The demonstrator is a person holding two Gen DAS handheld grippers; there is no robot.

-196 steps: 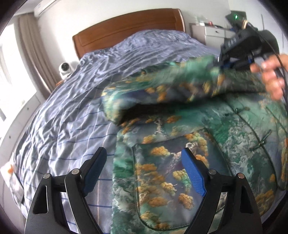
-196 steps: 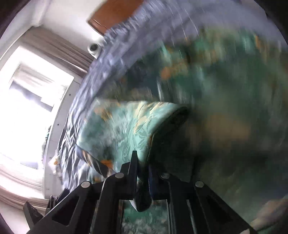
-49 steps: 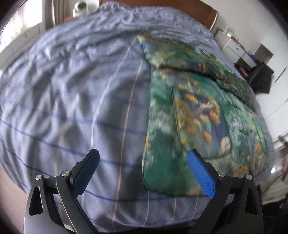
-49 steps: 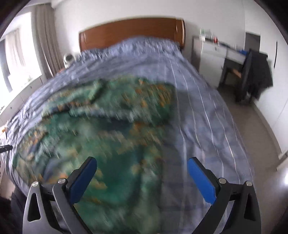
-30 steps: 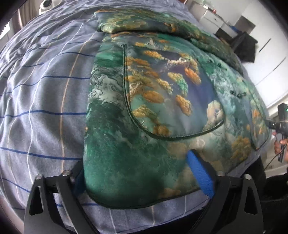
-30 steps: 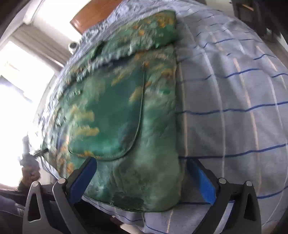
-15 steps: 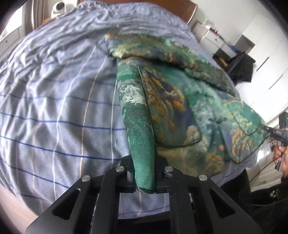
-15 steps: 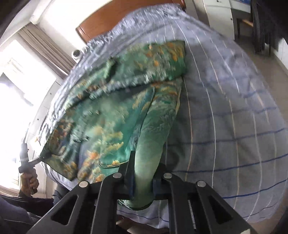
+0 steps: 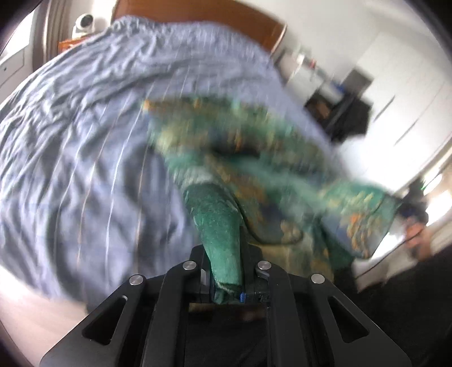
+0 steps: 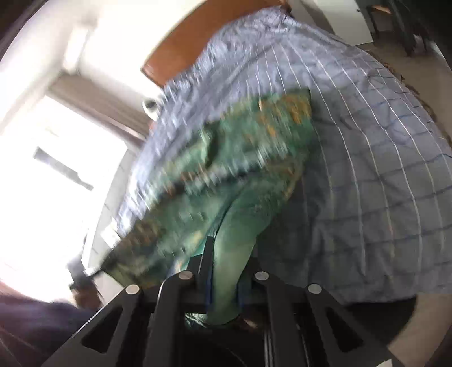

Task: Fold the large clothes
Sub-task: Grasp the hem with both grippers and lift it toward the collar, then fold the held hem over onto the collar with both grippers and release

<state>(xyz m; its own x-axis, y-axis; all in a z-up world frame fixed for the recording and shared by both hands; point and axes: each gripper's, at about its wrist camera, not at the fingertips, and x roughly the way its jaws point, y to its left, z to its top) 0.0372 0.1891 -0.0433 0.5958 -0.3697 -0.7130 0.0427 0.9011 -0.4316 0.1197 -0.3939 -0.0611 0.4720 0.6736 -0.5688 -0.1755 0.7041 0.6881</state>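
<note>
A green patterned jacket (image 9: 254,158) with orange and blue print lies partly lifted off the bed. My left gripper (image 9: 226,271) is shut on one bottom corner of the jacket, and the green cloth bunches up between its jaws. The right wrist view shows my right gripper (image 10: 226,285) shut on the other bottom corner of the jacket (image 10: 240,158). The hem hangs stretched between the two grippers, above the bed's near edge. The far end with the folded sleeves still rests on the bed. Both views are blurred by motion.
The bed carries a blue-grey striped cover (image 9: 84,135) and has a wooden headboard (image 9: 203,14). A white desk and a dark chair (image 9: 347,113) stand at the right. A small white camera (image 9: 83,21) sits by the headboard. A hand (image 9: 415,231) holds the other gripper.
Both grippers closed on the jacket's bottom corners and rose. The hem has come up off the bed with them, and the jacket now hangs from the jaws.
</note>
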